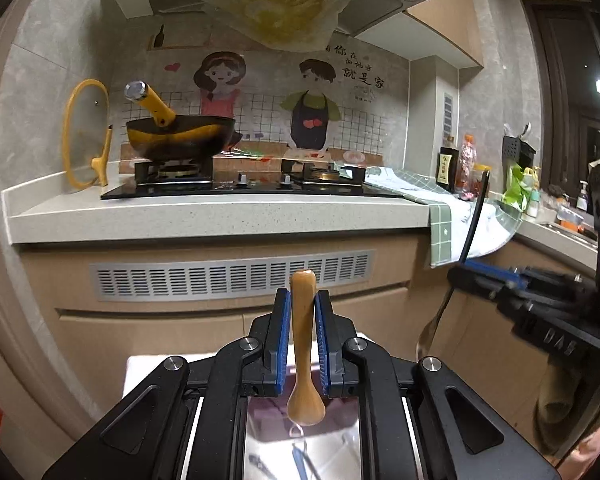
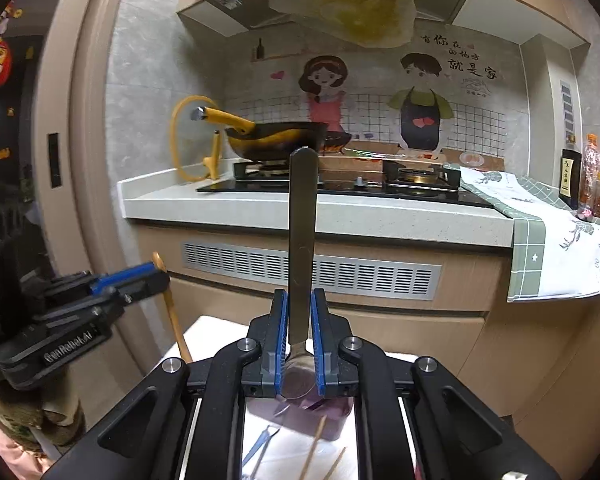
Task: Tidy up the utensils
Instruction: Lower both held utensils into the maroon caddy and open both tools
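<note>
My left gripper (image 1: 303,300) is shut on a small wooden spoon (image 1: 303,344), held upright with its bowl hanging down; it also shows in the right wrist view (image 2: 172,312). My right gripper (image 2: 300,300) is shut on a metal spoon (image 2: 302,240), its flat handle pointing up and its bowl down between the blue pads (image 2: 319,344). In the left wrist view the right gripper (image 1: 466,276) shows at the right with that metal spoon (image 1: 432,332). Both are held above a white table (image 2: 208,332) where a purple tray (image 2: 332,412) and loose utensils lie.
A kitchen counter (image 1: 220,216) with a gas hob stands ahead. A yellow wok (image 1: 180,136) sits on the left burner, a glass lid (image 1: 84,136) leans on the wall. A green checked cloth (image 2: 560,240), bottles (image 1: 448,168) and a sink area are at the right.
</note>
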Available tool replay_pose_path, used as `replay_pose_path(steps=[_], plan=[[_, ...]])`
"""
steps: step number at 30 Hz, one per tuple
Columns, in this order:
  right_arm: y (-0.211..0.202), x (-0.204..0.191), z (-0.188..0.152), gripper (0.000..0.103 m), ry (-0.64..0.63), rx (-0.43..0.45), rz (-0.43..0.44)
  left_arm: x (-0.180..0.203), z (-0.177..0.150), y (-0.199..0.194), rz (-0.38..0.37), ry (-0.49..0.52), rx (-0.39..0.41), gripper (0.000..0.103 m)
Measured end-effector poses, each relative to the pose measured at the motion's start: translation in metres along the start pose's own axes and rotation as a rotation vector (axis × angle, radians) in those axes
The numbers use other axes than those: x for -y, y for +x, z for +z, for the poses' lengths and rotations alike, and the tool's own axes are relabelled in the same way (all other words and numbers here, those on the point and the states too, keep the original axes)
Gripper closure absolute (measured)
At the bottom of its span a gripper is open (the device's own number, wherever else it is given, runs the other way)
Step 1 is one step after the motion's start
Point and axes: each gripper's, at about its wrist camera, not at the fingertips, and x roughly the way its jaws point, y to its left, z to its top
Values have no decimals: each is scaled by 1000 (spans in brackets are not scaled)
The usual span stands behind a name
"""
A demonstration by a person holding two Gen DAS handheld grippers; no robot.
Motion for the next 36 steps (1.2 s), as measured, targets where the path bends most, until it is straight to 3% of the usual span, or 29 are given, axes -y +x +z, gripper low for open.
replay_pose_path(steps=[6,11,19,24,26,28,30,32,36], plan=[[64,18,-25,92,31,-85,2,-10,-10,66,-41,-16,-68,90],[126,25,-56,92,73,-218,5,-25,-38,125,-59,-61,-171,90],[174,29,-99,91,72,-371,30,-32,-88,186,-89,-96,-345,88],[163,32,-104,75,47,-370,-14,-34,-99,183,-82,-109,-358,87],[151,35,-105,74,56,-361,-26,-35,-104,171,-75,-100,-350,86],[140,38,-112,73,64,-361,-34,-37,-109,159,-71,-104,-346,78],[129,42,-122,62,74,-370,-50,-38,-116,147,-61,-109,-348,64],[123,45,-132,55,86,-389,-60,-38,-121,137,-44,-105,-351,60],[118,45,-168,55,102,-465,-82,-38,-148,113,2,-102,-385,58]])
